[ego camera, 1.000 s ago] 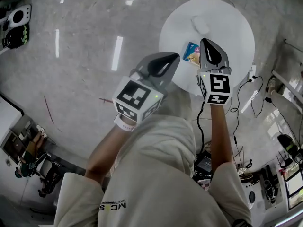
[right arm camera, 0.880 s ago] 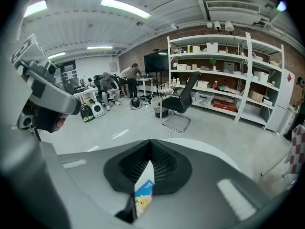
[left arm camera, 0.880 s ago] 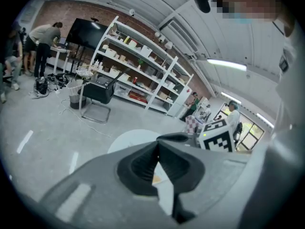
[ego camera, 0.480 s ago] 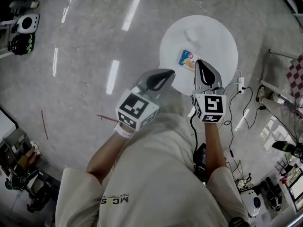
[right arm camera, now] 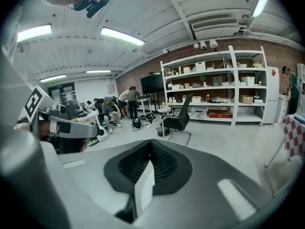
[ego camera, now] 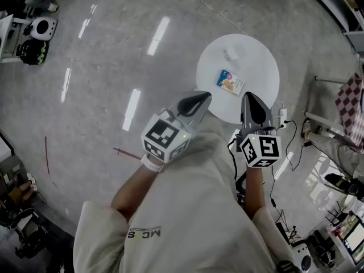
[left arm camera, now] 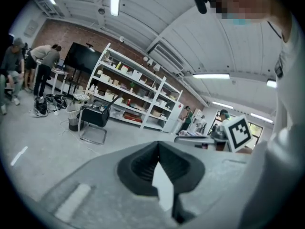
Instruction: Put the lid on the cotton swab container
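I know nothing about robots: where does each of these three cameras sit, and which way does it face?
Head view: on the person's head, looking steeply down at the floor, the round white table, the left gripper and the right gripper; shirt and forearms show.
Left gripper view: on the left gripper, facing out across the room; its shut jaws fill the bottom.
Right gripper view: on the right gripper, also facing outward; shut jaws below.
Shared: both gripper views show the white shelving and a black chair.
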`<move>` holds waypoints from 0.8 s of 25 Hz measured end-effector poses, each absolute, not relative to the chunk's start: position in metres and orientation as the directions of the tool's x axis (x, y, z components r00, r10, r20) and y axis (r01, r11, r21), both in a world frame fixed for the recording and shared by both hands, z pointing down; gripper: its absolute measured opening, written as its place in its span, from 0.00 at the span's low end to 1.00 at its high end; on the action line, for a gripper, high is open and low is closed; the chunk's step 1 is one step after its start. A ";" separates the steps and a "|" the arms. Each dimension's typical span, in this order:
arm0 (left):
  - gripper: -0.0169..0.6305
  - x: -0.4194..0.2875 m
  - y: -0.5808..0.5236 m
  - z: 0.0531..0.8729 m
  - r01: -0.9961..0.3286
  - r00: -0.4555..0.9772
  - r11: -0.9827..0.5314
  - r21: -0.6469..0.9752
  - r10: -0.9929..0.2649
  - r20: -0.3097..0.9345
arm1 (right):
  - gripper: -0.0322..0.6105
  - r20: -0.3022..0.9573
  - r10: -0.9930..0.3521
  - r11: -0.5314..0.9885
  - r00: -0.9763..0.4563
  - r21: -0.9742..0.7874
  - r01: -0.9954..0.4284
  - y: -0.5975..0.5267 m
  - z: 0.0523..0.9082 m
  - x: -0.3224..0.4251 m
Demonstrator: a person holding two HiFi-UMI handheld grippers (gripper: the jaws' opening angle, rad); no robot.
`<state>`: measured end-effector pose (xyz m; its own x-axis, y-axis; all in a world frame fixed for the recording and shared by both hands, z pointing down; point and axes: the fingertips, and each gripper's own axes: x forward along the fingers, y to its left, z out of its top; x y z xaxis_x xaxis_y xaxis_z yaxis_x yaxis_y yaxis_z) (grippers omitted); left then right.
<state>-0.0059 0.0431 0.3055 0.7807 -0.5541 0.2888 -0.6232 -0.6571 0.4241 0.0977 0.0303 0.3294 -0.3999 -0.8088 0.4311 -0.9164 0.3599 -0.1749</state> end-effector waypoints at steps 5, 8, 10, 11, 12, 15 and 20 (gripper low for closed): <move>0.02 -0.025 0.053 0.271 -0.676 0.735 -0.648 0.351 -0.624 0.265 | 0.05 0.384 -0.830 0.357 -0.405 -0.193 -0.914 0.046 0.292 0.099; 0.02 -0.030 0.058 0.259 -0.690 0.722 -0.645 0.328 -0.645 0.250 | 0.05 0.341 -0.853 0.340 -0.395 -0.212 -0.916 0.051 0.275 0.103; 0.02 -0.033 0.063 0.253 -0.703 0.710 -0.638 0.315 -0.658 0.250 | 0.05 0.325 -0.863 0.328 -0.387 -0.223 -0.918 0.058 0.269 0.106; 0.02 -0.035 0.067 0.250 -0.708 0.705 -0.634 0.310 -0.664 0.251 | 0.05 0.321 -0.866 0.324 -0.383 -0.224 -0.919 0.062 0.266 0.106; 0.02 -0.038 0.070 0.246 -0.713 0.700 -0.631 0.306 -0.668 0.252 | 0.05 0.317 -0.868 0.324 -0.382 -0.222 -0.920 0.065 0.263 0.105; 0.02 -0.054 0.074 0.237 -0.723 0.689 -0.625 0.293 -0.681 0.248 | 0.05 0.305 -0.869 0.343 -0.390 -0.199 -0.918 0.067 0.255 0.089; 0.02 -0.070 0.085 0.233 -0.742 0.668 -0.605 0.288 -0.703 0.244 | 0.05 0.293 -0.871 0.363 -0.394 -0.157 -0.919 0.077 0.251 0.076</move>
